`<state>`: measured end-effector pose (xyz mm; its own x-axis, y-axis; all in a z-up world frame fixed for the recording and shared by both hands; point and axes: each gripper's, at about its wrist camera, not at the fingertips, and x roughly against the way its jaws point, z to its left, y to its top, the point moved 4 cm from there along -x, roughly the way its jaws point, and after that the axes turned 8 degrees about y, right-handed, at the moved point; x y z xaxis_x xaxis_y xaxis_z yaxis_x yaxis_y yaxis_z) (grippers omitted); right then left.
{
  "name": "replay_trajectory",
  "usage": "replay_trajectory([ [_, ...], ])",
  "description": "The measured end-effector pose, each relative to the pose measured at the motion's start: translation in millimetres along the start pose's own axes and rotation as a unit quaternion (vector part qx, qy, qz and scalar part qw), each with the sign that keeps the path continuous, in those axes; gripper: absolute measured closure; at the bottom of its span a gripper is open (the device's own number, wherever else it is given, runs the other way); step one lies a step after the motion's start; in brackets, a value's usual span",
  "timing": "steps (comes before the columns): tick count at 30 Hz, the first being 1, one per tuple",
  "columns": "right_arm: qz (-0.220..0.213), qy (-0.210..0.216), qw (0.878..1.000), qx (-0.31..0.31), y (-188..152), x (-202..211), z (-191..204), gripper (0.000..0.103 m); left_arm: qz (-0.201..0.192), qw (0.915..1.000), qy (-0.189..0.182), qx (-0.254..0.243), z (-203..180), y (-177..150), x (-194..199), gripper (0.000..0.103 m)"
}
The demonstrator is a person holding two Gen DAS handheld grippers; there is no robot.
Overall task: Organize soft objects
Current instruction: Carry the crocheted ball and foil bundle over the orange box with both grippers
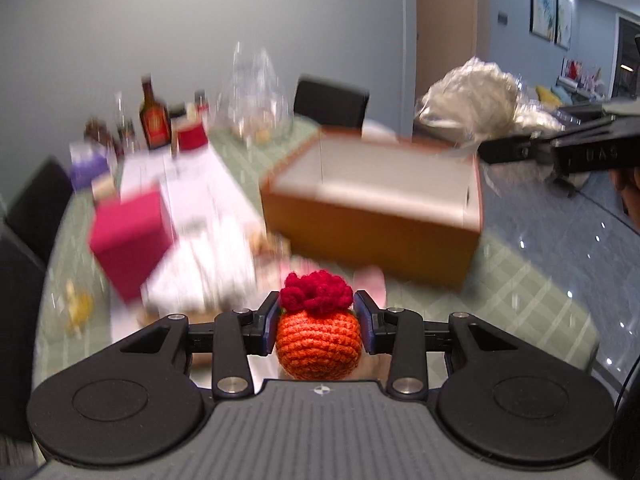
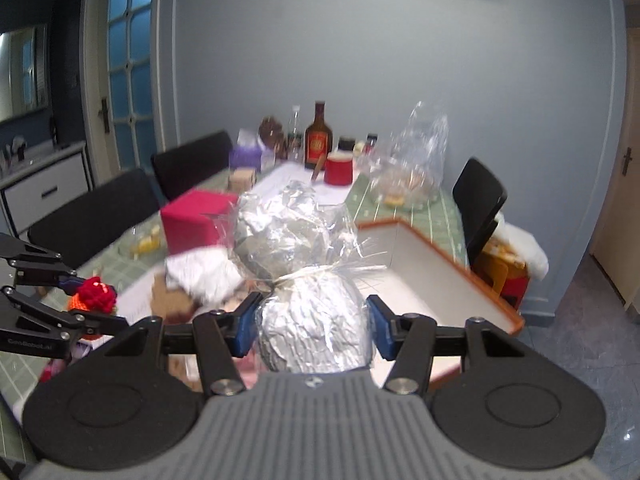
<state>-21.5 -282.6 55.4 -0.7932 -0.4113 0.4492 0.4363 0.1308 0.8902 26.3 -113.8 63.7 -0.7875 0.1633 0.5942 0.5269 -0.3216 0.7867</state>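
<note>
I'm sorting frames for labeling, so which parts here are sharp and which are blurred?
Left wrist view: the crochet ball in the left gripper is sharp, while the open box and table smear with motion. Right wrist view: the foil bundle in the right gripper is fairly crisp, the background softer.

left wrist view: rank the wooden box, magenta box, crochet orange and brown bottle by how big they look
1. wooden box, clearly the largest
2. magenta box
3. crochet orange, held in the left tongs; nearness to the camera inflates it, so its rank is unsure
4. brown bottle, far back and smallest
</note>
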Motion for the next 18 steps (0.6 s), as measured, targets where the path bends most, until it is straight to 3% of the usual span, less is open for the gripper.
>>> replay_trajectory([
  [9,-0.059,-0.006,0.998,-0.031,72,2,-21,0.047,-0.051,0.9983,-0.01,-0.026,-21,95,-18,0.059],
  [18,-0.034,-0.016,0.993,-0.108,60,-37,-81,0.047,-0.068,0.9933,-0.055,-0.075,-63,130,-73,0.059],
])
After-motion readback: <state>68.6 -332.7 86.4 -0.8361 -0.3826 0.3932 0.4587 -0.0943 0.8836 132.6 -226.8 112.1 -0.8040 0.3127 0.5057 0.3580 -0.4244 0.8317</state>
